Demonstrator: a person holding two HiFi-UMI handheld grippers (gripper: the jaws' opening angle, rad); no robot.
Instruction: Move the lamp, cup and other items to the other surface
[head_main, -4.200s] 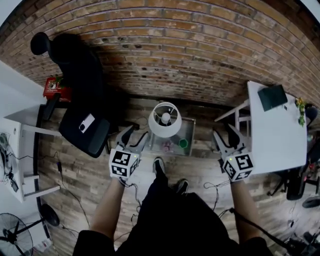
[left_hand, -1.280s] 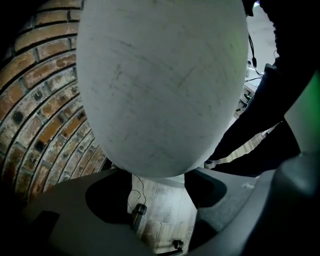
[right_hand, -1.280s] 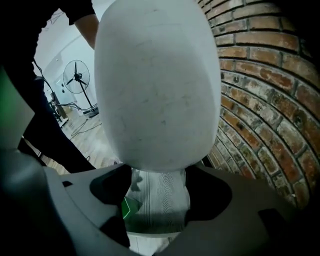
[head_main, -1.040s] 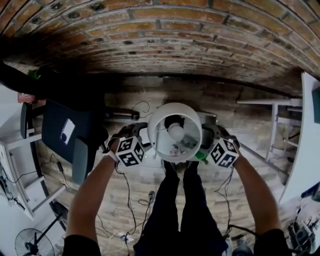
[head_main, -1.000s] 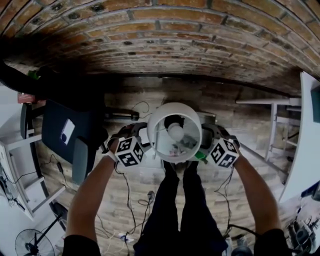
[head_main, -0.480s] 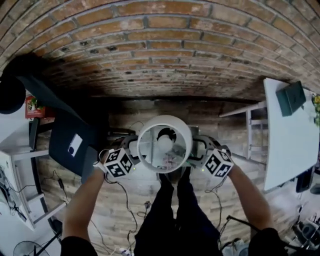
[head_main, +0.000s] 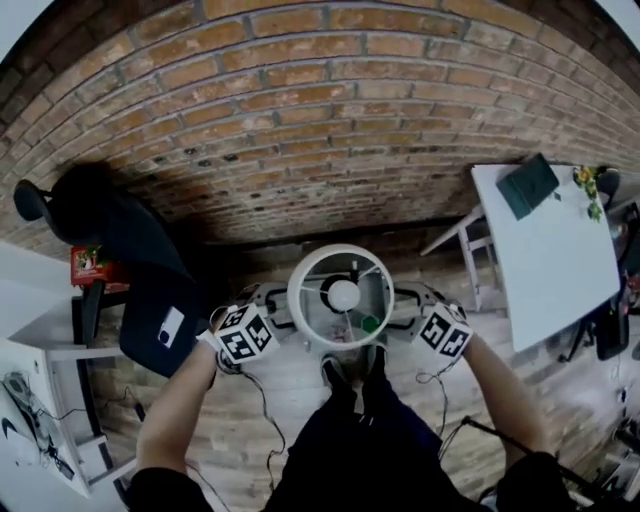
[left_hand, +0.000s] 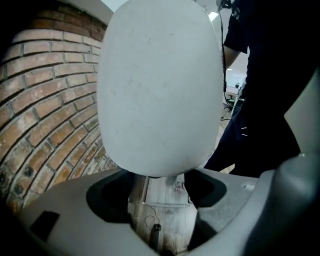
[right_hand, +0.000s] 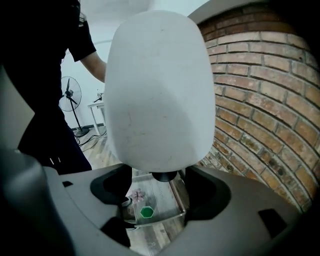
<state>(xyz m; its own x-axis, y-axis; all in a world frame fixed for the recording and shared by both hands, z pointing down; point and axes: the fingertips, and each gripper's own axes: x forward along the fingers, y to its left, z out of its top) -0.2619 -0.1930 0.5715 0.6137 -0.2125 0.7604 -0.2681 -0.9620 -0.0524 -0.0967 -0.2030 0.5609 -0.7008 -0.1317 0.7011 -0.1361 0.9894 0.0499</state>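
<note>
- Far left: a dark chair (head_main: 160, 320) with a phone on its seat, well apart from the job and not touched.
- Hugging the lamp (head_main: 343, 295) from its left with the left tool (head_main: 278, 305): jaws spread wide, pressed on the bottom part of the white shade, nothing else between them.
- Held by the shade, most likely, because of the small foot, too little for such wide jaws.
- In the middle: lamp up in the air, squeezed between both tools, right in front of the person's body, held straight up so as not to tip.
- Dark foot (right_hand: 165, 176) hanging free above the low glass bench (right_hand: 156, 220), not touching it.
- Down on that glass bench: a green cup (right_hand: 146, 212) and a small pink thing (right_hand: 137, 194) near it, waiting for a later turn.
- Hugging the lamp from its right with the right tool (head_main: 402, 305): jaws also spread wide, pressed on the shade the same way.
- Two tools on one lamp, probably for balance with a thing this big and round.
- Far right: a white bench (head_main: 550, 270), well apart from the lamp, likely the place to go, with a dark flat thing (head_main: 528, 185) at its far end.
</note>
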